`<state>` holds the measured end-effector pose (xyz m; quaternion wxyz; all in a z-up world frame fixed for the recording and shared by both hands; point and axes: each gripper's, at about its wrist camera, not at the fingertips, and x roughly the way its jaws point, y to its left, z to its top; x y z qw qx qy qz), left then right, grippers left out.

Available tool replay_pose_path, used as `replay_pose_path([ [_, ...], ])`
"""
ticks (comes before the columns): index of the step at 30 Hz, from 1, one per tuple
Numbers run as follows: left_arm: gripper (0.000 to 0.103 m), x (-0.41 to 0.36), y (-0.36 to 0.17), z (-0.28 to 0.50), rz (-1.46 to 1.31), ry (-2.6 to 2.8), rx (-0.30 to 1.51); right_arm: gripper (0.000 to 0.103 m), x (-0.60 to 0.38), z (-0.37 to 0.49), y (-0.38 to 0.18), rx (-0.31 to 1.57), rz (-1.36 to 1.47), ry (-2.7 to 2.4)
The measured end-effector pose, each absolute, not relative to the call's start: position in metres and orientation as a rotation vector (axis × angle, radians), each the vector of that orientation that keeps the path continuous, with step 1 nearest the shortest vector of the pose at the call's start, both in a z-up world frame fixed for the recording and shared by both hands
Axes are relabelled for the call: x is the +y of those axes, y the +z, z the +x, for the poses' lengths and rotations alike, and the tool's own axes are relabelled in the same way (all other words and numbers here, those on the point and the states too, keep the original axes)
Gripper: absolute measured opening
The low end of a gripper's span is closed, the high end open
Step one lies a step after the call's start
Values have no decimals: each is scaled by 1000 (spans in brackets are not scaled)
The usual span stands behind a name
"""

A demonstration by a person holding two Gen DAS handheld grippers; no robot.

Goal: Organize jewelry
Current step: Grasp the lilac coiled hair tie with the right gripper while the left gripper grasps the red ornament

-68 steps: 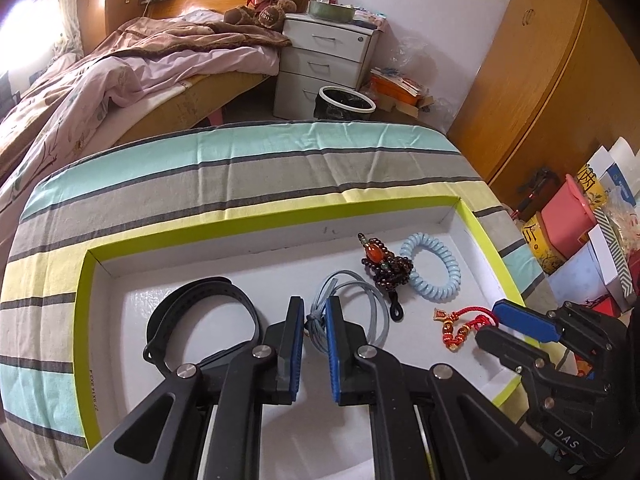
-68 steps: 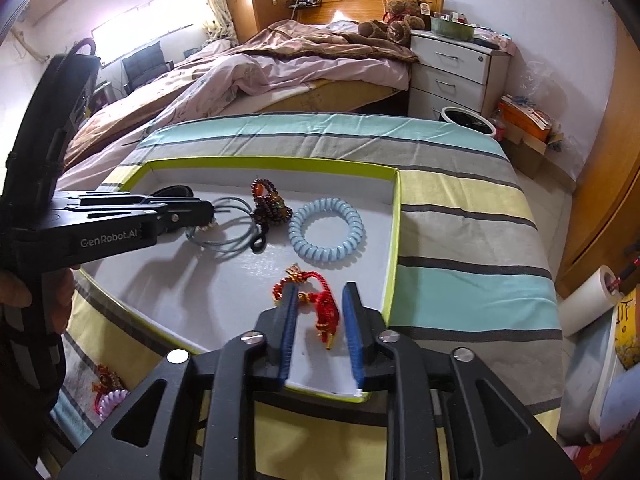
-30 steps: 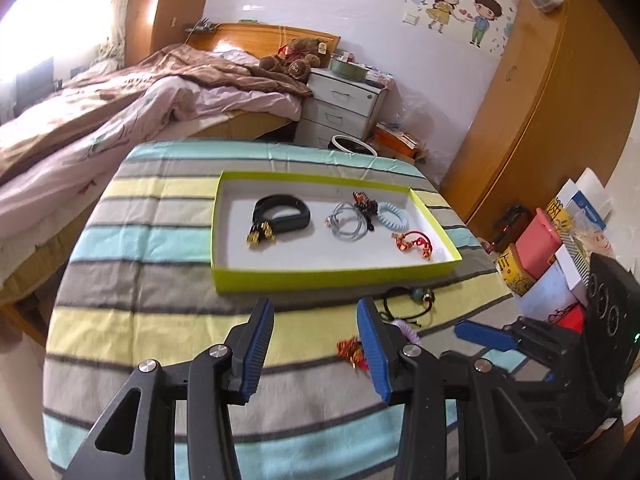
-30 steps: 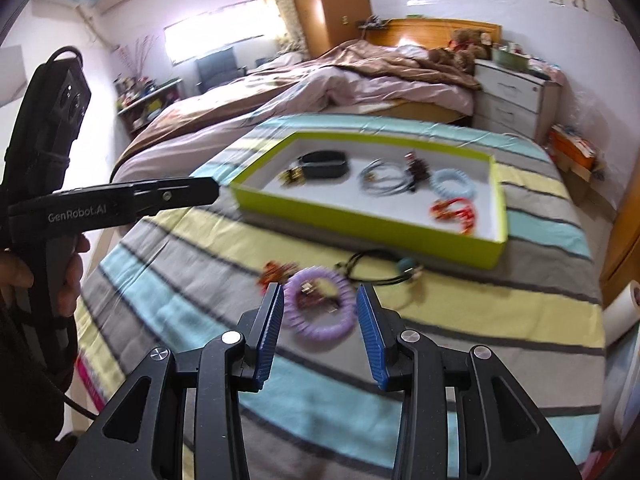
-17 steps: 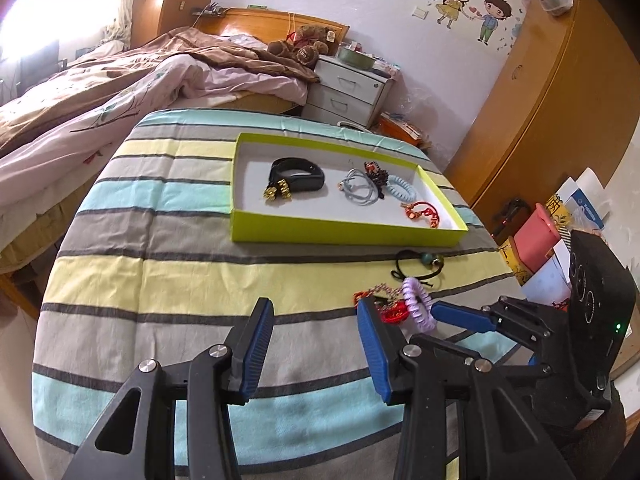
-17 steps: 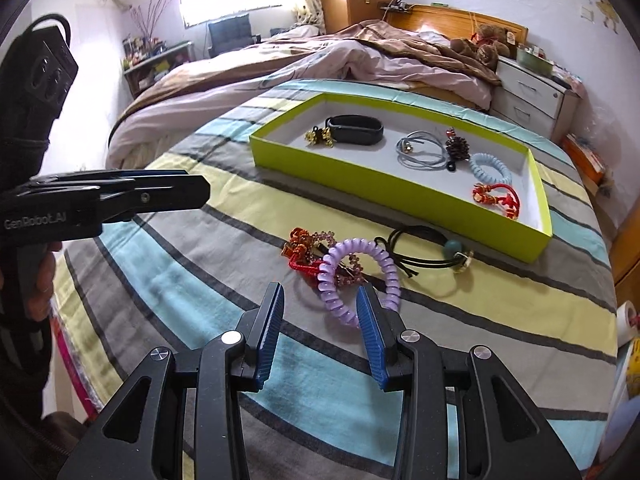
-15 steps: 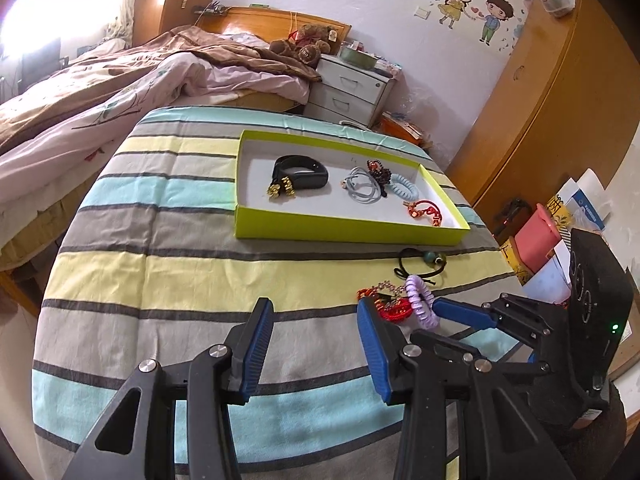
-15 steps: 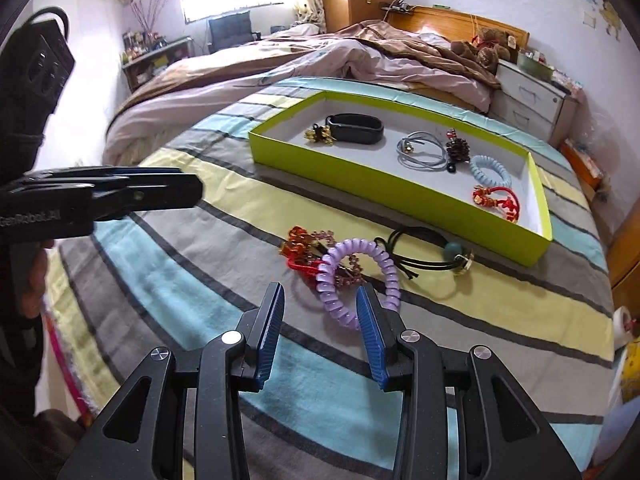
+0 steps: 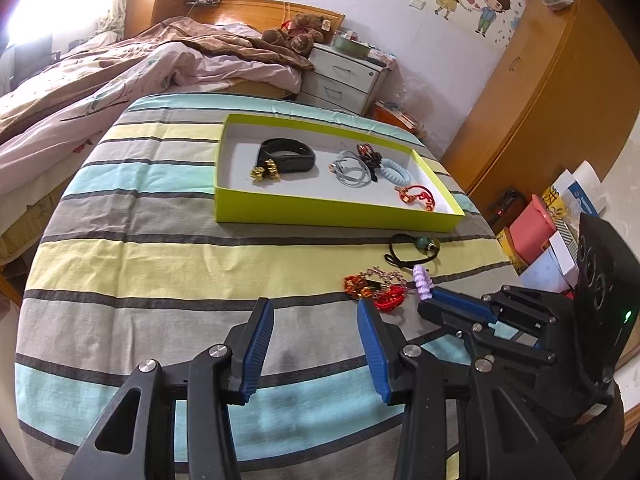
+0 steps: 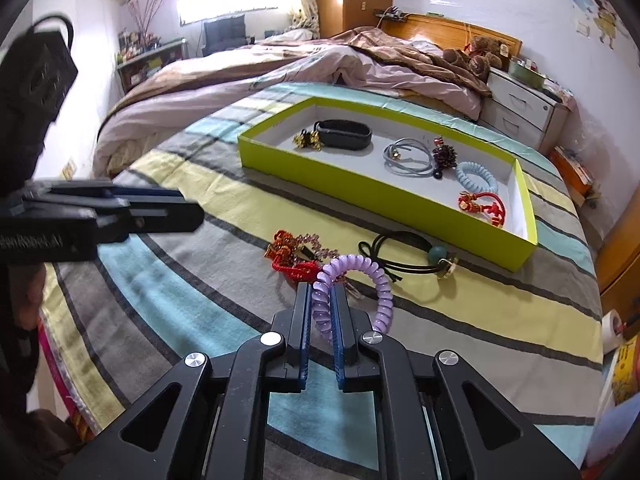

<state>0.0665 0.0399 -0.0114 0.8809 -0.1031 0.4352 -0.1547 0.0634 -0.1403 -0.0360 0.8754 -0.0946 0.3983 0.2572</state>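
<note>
My right gripper (image 10: 320, 300) is shut on a purple coil hair tie (image 10: 360, 280), lifted slightly off the striped cloth. The tie's end shows in the left wrist view (image 9: 423, 283) at the right gripper's tip. Beside it lie a red knotted bracelet (image 10: 294, 262) with beads and a black cord with a green bead (image 10: 404, 254). The lime tray (image 10: 384, 200) holds a black band (image 10: 344, 134), gold charm, grey cords, dark bead cluster, blue coil tie (image 10: 478, 178) and red cord bracelet (image 10: 482, 206). My left gripper (image 9: 314, 340) is open and empty over the cloth.
The striped table (image 9: 160, 264) has a bed (image 9: 120, 76) behind it, a nightstand (image 9: 348, 76) at the back, a wardrobe (image 9: 540, 100) on the right and boxes (image 9: 540, 232) on the floor by the table's right edge.
My right gripper has closed on the purple coil tie, which now stands on edge between the pads. The left gripper stays open and has moved little.
</note>
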Motion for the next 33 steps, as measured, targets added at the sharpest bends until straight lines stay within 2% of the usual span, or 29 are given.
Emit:
replay_pose_path([
  [17,43,-32,-22,73,44,-353,905,10,-201,56,-14,755,-23,433],
  [33,43,-52,-38,89,99,-299,960,10,-214,58,-21,759,32,445],
])
